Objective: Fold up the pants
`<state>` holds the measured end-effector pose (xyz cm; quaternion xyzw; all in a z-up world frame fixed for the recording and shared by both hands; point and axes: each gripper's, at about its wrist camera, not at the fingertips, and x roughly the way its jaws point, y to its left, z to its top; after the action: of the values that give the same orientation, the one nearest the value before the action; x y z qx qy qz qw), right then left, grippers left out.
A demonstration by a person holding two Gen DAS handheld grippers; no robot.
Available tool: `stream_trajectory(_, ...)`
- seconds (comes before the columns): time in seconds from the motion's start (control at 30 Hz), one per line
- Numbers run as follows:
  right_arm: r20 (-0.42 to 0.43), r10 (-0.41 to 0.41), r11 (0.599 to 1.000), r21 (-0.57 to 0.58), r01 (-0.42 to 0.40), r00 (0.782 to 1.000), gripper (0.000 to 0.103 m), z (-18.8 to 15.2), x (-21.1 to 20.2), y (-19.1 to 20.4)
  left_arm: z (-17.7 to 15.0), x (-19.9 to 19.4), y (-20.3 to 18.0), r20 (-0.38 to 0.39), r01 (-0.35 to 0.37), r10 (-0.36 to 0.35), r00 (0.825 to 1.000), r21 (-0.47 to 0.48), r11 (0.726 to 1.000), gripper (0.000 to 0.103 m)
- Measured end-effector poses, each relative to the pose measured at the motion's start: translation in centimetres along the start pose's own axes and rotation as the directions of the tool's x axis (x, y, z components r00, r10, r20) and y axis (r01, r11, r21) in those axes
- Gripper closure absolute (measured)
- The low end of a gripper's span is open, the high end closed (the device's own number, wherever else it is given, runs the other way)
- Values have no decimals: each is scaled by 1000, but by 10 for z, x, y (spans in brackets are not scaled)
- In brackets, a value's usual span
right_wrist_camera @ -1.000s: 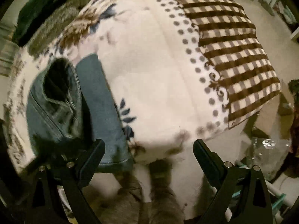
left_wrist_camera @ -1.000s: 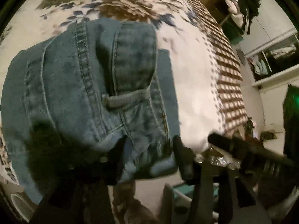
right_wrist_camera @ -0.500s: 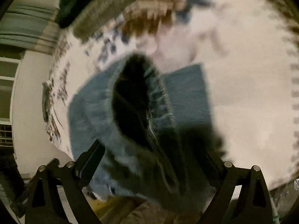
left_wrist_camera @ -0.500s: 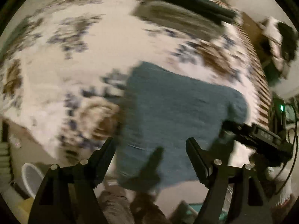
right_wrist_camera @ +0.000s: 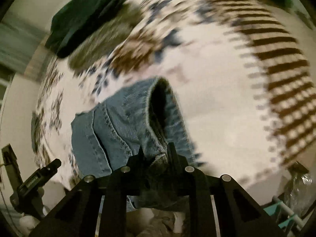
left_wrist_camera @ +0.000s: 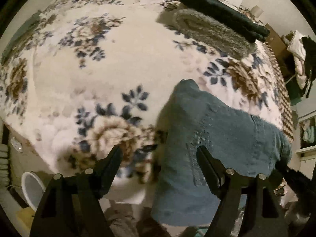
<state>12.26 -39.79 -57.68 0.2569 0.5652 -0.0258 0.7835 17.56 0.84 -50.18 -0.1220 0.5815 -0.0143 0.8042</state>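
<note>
While my right claw (right_wrist_camera: 155,152) pinches the blue denim pants (left_wrist_camera: 213,136) by the thick waist part, I think I am in the middle of a fold. Its two fingers are squeezed almost together with the cloth bunched between them. My left claw (left_wrist_camera: 160,154) is wide open and has nothing in it. It hangs over the near edge of the bed, just above the left side of the pants.

The pants lie near the front edge of the bed, on the fluffy white blanket with blue and brown flowers (left_wrist_camera: 102,73). Part of them hangs over that edge. In the right view I see the seams, the stitching and a dark open hole at the waist. In the left view the cloth looks plain and lumpy, not flat.

Next, I think the right claw should carry the waist across and lay it down smooth. The left claw could hold the other side so the pants do not slide off the bed.
</note>
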Motion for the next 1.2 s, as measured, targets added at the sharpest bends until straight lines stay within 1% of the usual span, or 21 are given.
stream_trajectory(0.1, 0, -31, 998, 50, 31, 1000, 86, 0, -10, -29, 7, 14, -13, -13, 49, -50, 999, -12, 999, 27)
stream_trajectory(0.27, -39, -88, 992, 90, 91, 995, 87, -2, 11, -53, 20, 43, -32, -44, 79, -78, 996, 13, 997, 27)
stream_trajectory(0.3, -66, -99, 990, 96, 105, 993, 87, -3, 20, -57, 23, 48, -34, -51, 77, -76, 996, 12, 997, 27)
stream_trajectory(0.33, -138, -76, 989, 119, 93, 987, 86, -4, 37, -64, 26, 52, -35, -56, 80, -79, 995, 13, 997, 27)
stream_trajectory(0.37, -225, -15, 983, 176, 56, 974, 82, -7, 54, -75, 29, 56, -35, -59, 80, -79, 995, 12, 997, 27)
stream_trajectory(0.4, -255, 12, 975, 216, 45, 967, 77, -7, 60, -82, 32, 58, -35, -59, 81, -81, 995, 8, 997, 27)
stream_trajectory(0.43, -266, 38, 967, 254, 32, 963, 63, -4, 62, -90, 37, 61, -35, -62, 91, -91, 994, 3, 996, 27)
stream_trajectory(0.5, -252, 78, 966, 260, -10, 965, 61, 2, 55, -94, 47, 66, -35, -69, 113, -114, 991, -17, 993, 27)
stream_trajectory(0.53, -226, 88, 968, 248, -30, 970, 56, 7, 47, -94, 51, 70, -35, -74, 127, -129, 989, -27, 991, 27)
stream_trajectory(0.57, -204, 90, 970, 240, -39, 975, 44, 11, 41, -94, 56, 74, -36, -78, 143, -145, 986, -38, 989, 27)
stream_trajectory(0.63, -172, 120, 970, 231, -79, 978, 34, 18, 36, -94, 66, 87, -40, -101, 182, -187, 977, -56, 982, 27)
stream_trajectory(0.7, -172, 147, 967, 233, -104, 974, 34, 26, 44, -96, 74, 103, -45, -131, 203, -209, 969, -59, 977, 29)
stream_trajectory(0.73, -184, 154, 964, 243, -107, 971, 34, 30, 53, -98, 77, 111, -47, -139, 224, -229, 963, -56, 973, 48)
stream_trajectory(0.77, -193, 155, 962, 251, -104, 969, 34, 30, 59, -100, 80, 116, -49, -135, 203, -206, 969, -36, 979, 63)
stream_trajectory(0.83, -211, 158, 958, 270, -98, 965, 34, 28, 73, -100, 84, 125, -45, -130, 194, -195, 972, -26, 981, 73)
stream_trajectory(0.93, -221, 94, 966, 256, -35, 971, 33, 24, 86, -98, 89, 135, -31, -146, 218, -226, 963, -70, 974, 76)
stream_trajectory(1.0, -221, 87, 964, 265, -26, 971, 33, 22, 89, -99, 91, 136, -27, -153, 228, -241, 958, -96, 969, 75)
stream_trajectory(1.1, -221, 119, 954, 296, -49, 968, 32, 20, 83, -102, 96, 128, -21, -179, 271, -300, 937, -167, 948, 70)
stream_trajectory(1.13, -215, 141, 948, 312, -69, 966, 30, 17, 76, -104, 97, 122, -19, -181, 278, -307, 934, -167, 946, 61)
stream_trajectory(1.17, -197, 175, 937, 335, -101, 965, 27, 12, 66, -107, 96, 113, -17, -170, 291, -318, 933, -166, 942, 39)
stream_trajectory(1.2, -183, 197, 930, 345, -125, 963, 23, 8, 60, -110, 93, 100, -14, -149, 314, -337, 930, -159, 936, 27)
